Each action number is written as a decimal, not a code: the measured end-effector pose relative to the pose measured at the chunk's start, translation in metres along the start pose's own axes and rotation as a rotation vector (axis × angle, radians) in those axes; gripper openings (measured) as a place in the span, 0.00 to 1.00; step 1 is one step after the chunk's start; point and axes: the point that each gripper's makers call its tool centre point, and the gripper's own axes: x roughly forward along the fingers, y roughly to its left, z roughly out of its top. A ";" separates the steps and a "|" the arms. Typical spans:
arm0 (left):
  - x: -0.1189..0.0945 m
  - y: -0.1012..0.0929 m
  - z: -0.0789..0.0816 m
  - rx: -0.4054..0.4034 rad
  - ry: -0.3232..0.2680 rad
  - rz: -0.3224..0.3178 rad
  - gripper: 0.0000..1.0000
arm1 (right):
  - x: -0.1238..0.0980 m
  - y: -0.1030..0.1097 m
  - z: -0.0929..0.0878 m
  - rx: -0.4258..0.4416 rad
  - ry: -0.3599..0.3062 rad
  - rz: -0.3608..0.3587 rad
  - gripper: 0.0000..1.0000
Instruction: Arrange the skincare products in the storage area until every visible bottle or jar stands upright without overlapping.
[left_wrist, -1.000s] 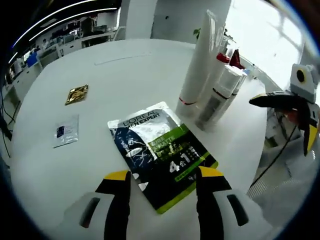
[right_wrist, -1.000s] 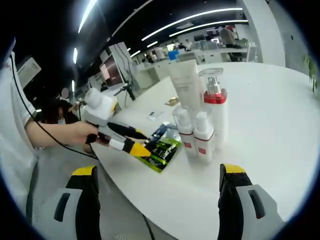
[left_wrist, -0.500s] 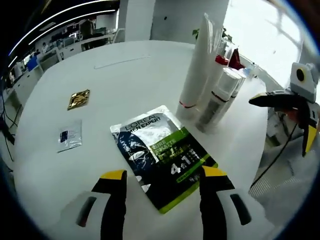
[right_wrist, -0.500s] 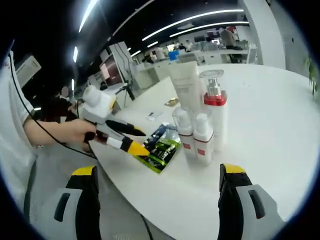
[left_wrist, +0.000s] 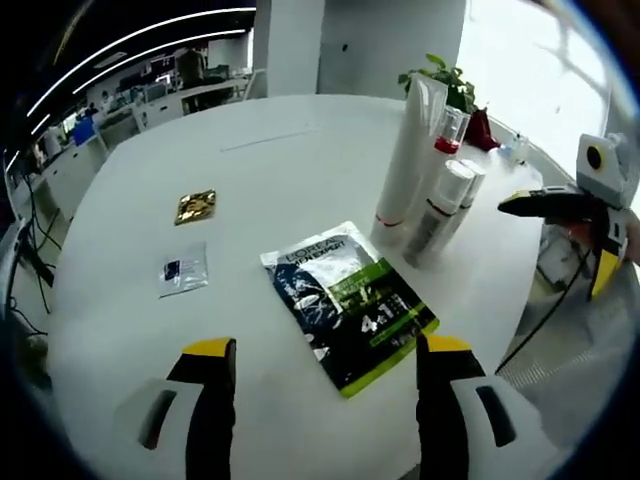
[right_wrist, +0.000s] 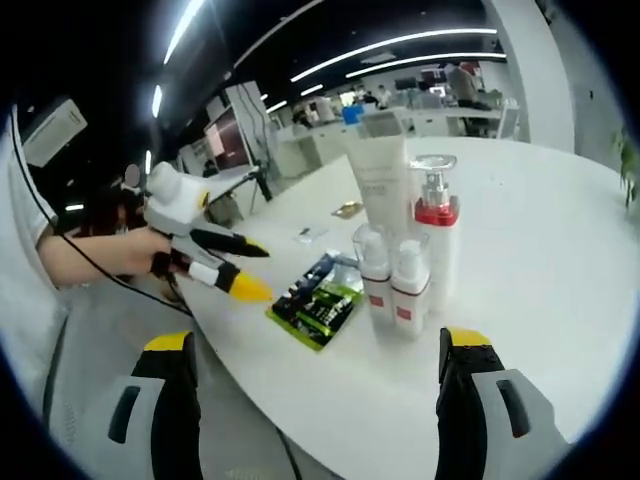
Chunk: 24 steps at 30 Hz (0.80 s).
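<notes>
A tall white tube (left_wrist: 408, 160), a pump bottle with a red collar (left_wrist: 449, 130) and two small white bottles (left_wrist: 444, 205) stand upright in a tight cluster on the round white table (left_wrist: 260, 140). A dark and green face-mask sachet (left_wrist: 350, 305) lies flat in front of them. My left gripper (left_wrist: 328, 350) hovers open over the table's near edge, short of the sachet. My right gripper (right_wrist: 318, 342) is open too, off the table edge, facing the tube (right_wrist: 385, 185), pump bottle (right_wrist: 437, 240), small bottles (right_wrist: 392, 285) and sachet (right_wrist: 320, 305). A hand holds the left gripper (right_wrist: 255, 268) beside the table.
A gold sachet (left_wrist: 195, 207) and a small clear sachet (left_wrist: 183, 272) lie flat left of the cluster. The right gripper (left_wrist: 565, 240) hangs off the table's right edge. A potted plant (left_wrist: 450, 85) stands beyond the bottles. Office desks fill the background.
My left gripper has drawn back and up from the face-mask sachet, so more of the table shows. The right gripper has stayed put. The products have not moved.
</notes>
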 end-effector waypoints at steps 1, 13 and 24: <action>-0.004 0.000 -0.001 0.004 0.002 0.005 0.72 | 0.000 0.000 0.001 0.000 -0.006 -0.001 1.00; -0.036 0.006 -0.015 -0.005 0.006 0.045 0.87 | -0.005 0.016 0.005 -0.038 -0.002 0.025 1.00; -0.069 0.003 -0.035 -0.032 0.024 0.037 0.98 | -0.009 0.024 0.008 -0.051 -0.011 0.034 1.00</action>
